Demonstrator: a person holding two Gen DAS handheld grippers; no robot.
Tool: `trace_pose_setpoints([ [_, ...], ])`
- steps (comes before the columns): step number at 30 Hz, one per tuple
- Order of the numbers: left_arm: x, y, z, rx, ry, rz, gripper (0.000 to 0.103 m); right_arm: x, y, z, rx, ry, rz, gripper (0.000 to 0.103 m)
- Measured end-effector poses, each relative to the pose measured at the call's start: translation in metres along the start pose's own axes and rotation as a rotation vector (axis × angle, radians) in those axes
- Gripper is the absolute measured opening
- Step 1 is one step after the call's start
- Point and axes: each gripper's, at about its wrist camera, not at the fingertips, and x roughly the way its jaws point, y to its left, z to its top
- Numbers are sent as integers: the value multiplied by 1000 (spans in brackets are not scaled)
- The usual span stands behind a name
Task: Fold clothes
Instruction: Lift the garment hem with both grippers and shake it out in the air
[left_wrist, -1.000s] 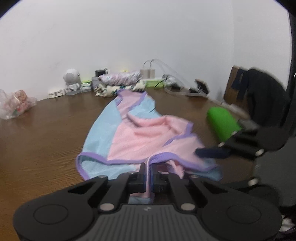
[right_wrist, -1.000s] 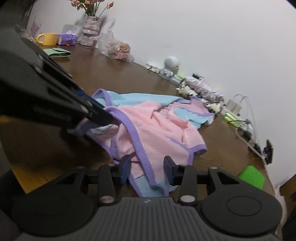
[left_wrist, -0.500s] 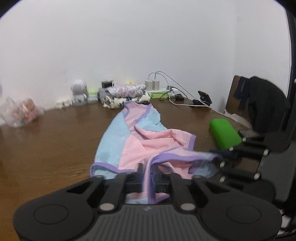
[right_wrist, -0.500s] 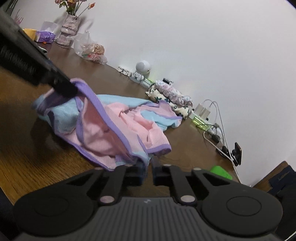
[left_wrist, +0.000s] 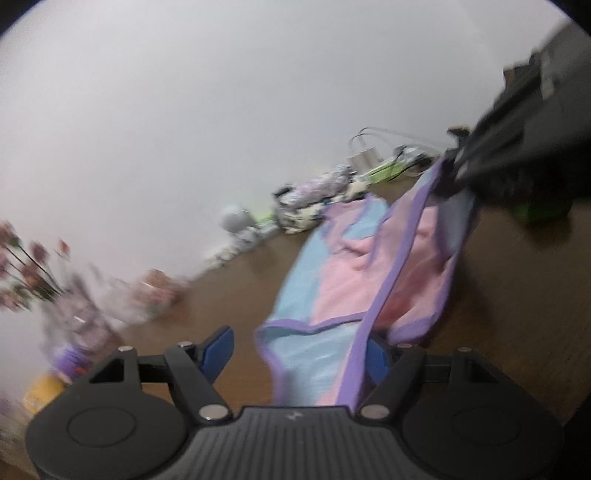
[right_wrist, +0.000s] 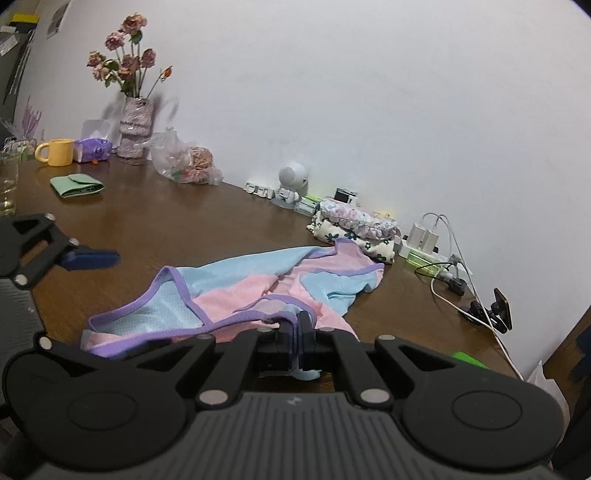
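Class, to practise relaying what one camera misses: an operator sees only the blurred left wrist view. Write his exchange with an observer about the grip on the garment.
Operator: Has the right gripper got the garment?
Observer: Yes, it is shut on the purple hem.
Operator: Is my left gripper touching cloth?
Observer: The right view shows one blue fingertip apart from the cloth, over bare table.
Operator: What is the blur at my left?
Observer: Flowers in a vase near a yellow mug.
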Motion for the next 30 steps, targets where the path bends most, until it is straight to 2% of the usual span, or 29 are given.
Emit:
trace_pose_setpoints([
  [5,-9,-6,-9,146,-27,104,73,1,-4,1,23,9,-27,2],
  [8,-10,-4,-16,191,-4,133,73,1,-7,-1,30,15,-51,2],
  [13,-8,12,-18,167,36,197,74,-1,-8,-5,44,26,-75,2],
  [17,-5,29,-9,98,33,217,73,-3,-6,-8,48,36,-83,2],
  [18,-4,31,-7,82,41,202,70,-4,-6,-9,49,38,-85,2],
  [19,-4,34,-5,66,48,187,53,-4,-4,-10,47,41,-86,2],
  [20,-2,36,-2,49,68,157,26,-5,-3,-11,43,44,-82,2],
  [22,0,40,2,19,103,94,7,-6,-1,-13,39,44,-70,2],
  [25,-1,45,8,14,74,83,4,-11,2,-12,30,25,-58,2],
  [28,-4,68,22,-56,31,38,4,-17,-2,-7,38,-9,-49,2],
  [30,-18,88,39,-96,-38,17,4,-28,-10,4,51,-82,-45,2],
])
